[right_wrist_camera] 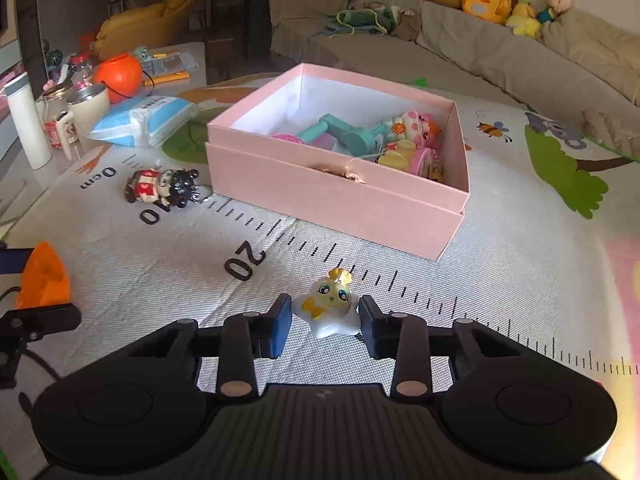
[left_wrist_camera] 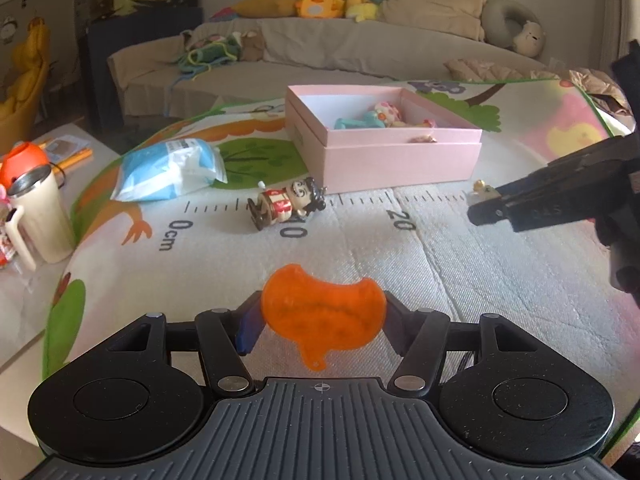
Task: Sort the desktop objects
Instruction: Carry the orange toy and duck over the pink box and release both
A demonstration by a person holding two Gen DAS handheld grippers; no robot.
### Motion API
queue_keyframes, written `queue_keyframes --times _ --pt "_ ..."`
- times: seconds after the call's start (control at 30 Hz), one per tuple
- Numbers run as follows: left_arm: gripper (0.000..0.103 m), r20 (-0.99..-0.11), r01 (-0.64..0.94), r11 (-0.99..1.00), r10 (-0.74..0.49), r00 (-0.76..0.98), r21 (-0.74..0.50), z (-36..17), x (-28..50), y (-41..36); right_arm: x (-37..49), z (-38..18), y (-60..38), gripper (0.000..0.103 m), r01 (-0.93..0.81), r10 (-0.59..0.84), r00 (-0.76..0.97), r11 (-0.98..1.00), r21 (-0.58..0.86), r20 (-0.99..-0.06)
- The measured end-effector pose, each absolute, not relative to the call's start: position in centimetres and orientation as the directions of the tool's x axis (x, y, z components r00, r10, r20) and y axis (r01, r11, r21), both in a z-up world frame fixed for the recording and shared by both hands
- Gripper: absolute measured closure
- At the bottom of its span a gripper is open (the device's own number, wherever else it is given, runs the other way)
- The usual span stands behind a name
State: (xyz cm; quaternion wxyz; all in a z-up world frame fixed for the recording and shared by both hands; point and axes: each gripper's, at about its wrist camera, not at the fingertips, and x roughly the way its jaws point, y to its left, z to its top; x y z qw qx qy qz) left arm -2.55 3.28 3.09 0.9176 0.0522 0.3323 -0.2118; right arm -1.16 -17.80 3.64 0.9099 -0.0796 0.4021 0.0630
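My left gripper (left_wrist_camera: pixel 322 322) is shut on a flat orange plastic toy (left_wrist_camera: pixel 320 304), held just above the play mat. In the right wrist view that orange toy (right_wrist_camera: pixel 44 280) shows at the far left. My right gripper (right_wrist_camera: pixel 325 326) is shut on a small white and yellow figurine (right_wrist_camera: pixel 328 308), its blue pads against both sides. The left wrist view shows the right gripper (left_wrist_camera: pixel 486 210) at the right edge with the figurine (left_wrist_camera: pixel 480 189) at its tip. An open pink box (right_wrist_camera: pixel 320 192) with several toys inside stands on the mat ahead, also seen as the pink box (left_wrist_camera: pixel 400 156).
A small doll in red (left_wrist_camera: pixel 286 206) lies on the mat's ruler print, left of the box. A blue and white packet (left_wrist_camera: pixel 168 172) lies further left. A cream mug (left_wrist_camera: pixel 40 216) and an orange pumpkin bucket (right_wrist_camera: pixel 118 78) stand at the mat's left edge. A sofa (left_wrist_camera: pixel 320 48) runs behind.
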Motion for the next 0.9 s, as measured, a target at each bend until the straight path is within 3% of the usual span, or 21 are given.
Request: queue_keyframes --times 0.17,0.43,0.5,0.53,0.6,0.7,0.8,0.9 --pt "0.037 -0.535 0.5 0.866 -0.42 0.733 0.006 7.7 -1.8 2.2 -5.5 10.3 -18.1 0.067 -0.283 0.184 0.675 0.959 -0.021 -0.715" --pt "0.035 -0.369 0.502 0.851 -0.422 0.828 0.156 14.3 5.8 -4.4 -0.8 20.8 -20.7 0.067 -0.207 0.172 0.815 0.978 -0.001 -0.553" --pt "0.011 -0.352 0.465 0.872 -0.392 0.85 0.152 14.4 8.3 -5.7 2.5 21.7 -20.5 0.067 -0.186 0.16 0.832 0.983 0.004 -0.531" --pt "0.01 -0.349 0.447 0.882 -0.376 0.858 0.149 14.2 8.9 -5.8 4.4 21.9 -20.3 0.065 -0.177 0.153 0.842 0.984 0.004 -0.518" --pt "0.008 -0.377 0.426 0.899 -0.361 0.853 0.103 13.3 9.4 -5.0 7.7 21.5 -19.7 0.058 -0.141 0.118 0.861 0.99 -0.009 -0.495" --pt "0.003 -0.437 0.435 0.9 -0.378 0.816 0.034 10.7 7.8 -1.7 11.0 19.6 -19.3 0.058 -0.113 0.107 0.847 0.993 0.02 -0.52" --pt "0.002 -0.513 0.374 0.926 -0.297 0.806 0.051 7.2 5.9 1.4 11.4 17.2 -18.2 0.057 -0.146 0.129 0.828 0.989 0.013 -0.546" --pt "0.002 -0.611 0.289 0.957 -0.235 0.756 -0.011 4.3 5.4 4.8 10.7 14.4 -16.1 0.055 -0.195 0.144 0.801 0.98 -0.026 -0.581"
